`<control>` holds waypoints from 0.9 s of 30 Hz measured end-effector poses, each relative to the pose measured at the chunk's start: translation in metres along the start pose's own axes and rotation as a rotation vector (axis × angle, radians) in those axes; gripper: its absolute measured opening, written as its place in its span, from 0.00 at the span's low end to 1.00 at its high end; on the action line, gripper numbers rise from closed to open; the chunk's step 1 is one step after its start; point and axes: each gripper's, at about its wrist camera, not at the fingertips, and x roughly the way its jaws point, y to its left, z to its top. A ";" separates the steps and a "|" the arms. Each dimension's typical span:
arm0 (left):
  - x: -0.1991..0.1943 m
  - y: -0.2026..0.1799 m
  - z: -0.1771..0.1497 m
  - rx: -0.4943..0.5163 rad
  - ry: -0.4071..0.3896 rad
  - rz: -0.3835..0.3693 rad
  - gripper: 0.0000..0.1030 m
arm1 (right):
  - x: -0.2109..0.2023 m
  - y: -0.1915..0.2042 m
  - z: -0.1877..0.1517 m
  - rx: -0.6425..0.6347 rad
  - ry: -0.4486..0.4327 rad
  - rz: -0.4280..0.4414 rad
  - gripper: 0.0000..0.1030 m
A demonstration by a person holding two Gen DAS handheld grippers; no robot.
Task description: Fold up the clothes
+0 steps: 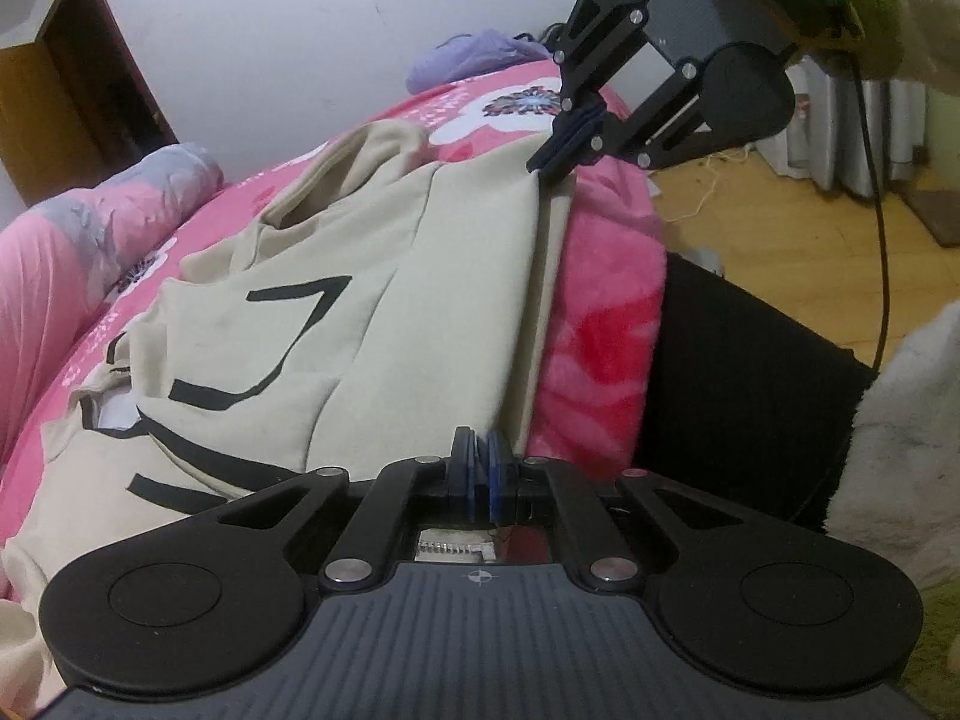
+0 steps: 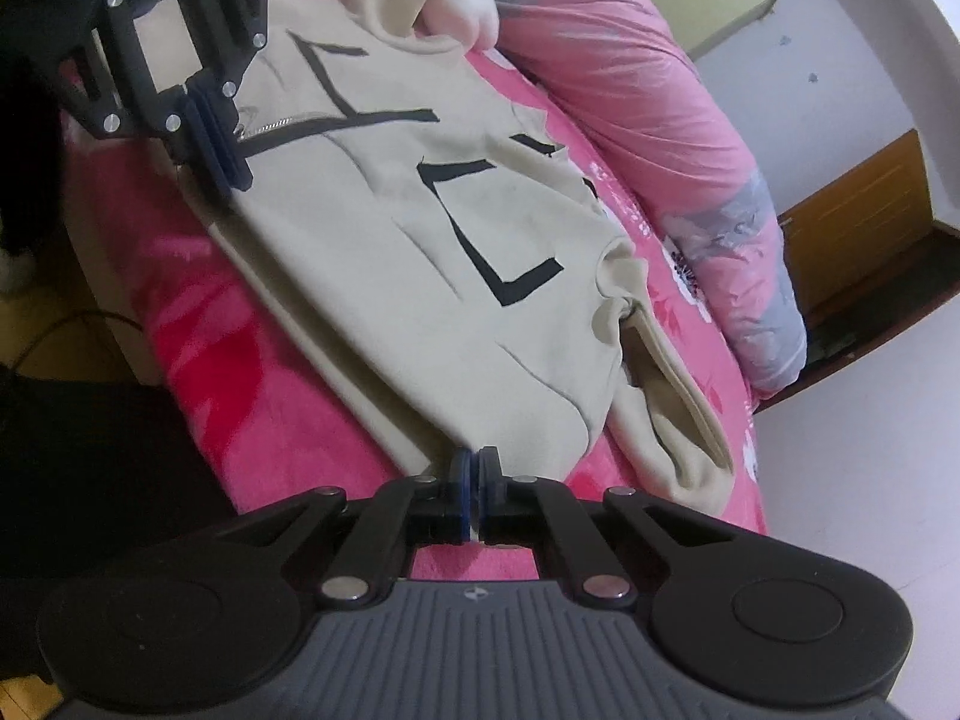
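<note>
Sweatshirt (image 2: 420, 276): matt beige knit cloth, black flat print, metal zip. Bed blanket (image 1: 594, 324): pink plush fleece, fuzzy nap. Quilt (image 2: 672, 138): smooth, slightly sheened fabric. Left tool (image 1: 480, 468): matt black plastic, bright metal rivets, ribbed grey housing. Floor (image 1: 780, 240): glossy wood.

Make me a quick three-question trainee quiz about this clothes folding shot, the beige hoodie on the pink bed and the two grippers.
1. True or false: the left gripper is shut on the near edge of the beige hoodie.
2. What does the hoodie lie on?
A. the wooden floor
B. the pink blanket
C. the rolled quilt
3. Fill in: in the right wrist view, beside the far gripper, the hoodie shows a metal ____.

Key
1. True. The right gripper pinches the same edge further along.
2. B
3. zipper
</note>
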 end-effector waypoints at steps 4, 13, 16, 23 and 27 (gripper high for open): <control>0.003 0.007 -0.002 -0.066 0.027 -0.028 0.06 | 0.007 0.002 -0.007 0.019 0.042 0.026 0.03; -0.039 0.073 -0.014 -0.610 -0.129 -0.242 0.26 | -0.031 -0.076 -0.022 0.441 -0.068 0.126 0.42; -0.035 0.088 -0.013 -0.641 -0.155 -0.173 0.26 | -0.025 -0.119 -0.011 0.675 -0.200 0.198 0.42; 0.027 0.087 -0.018 -0.629 -0.053 -0.085 0.26 | 0.057 -0.171 0.093 0.761 -0.298 0.273 0.42; 0.025 0.095 -0.036 -0.743 -0.117 -0.133 0.26 | 0.133 -0.162 0.168 0.583 -0.263 0.255 0.42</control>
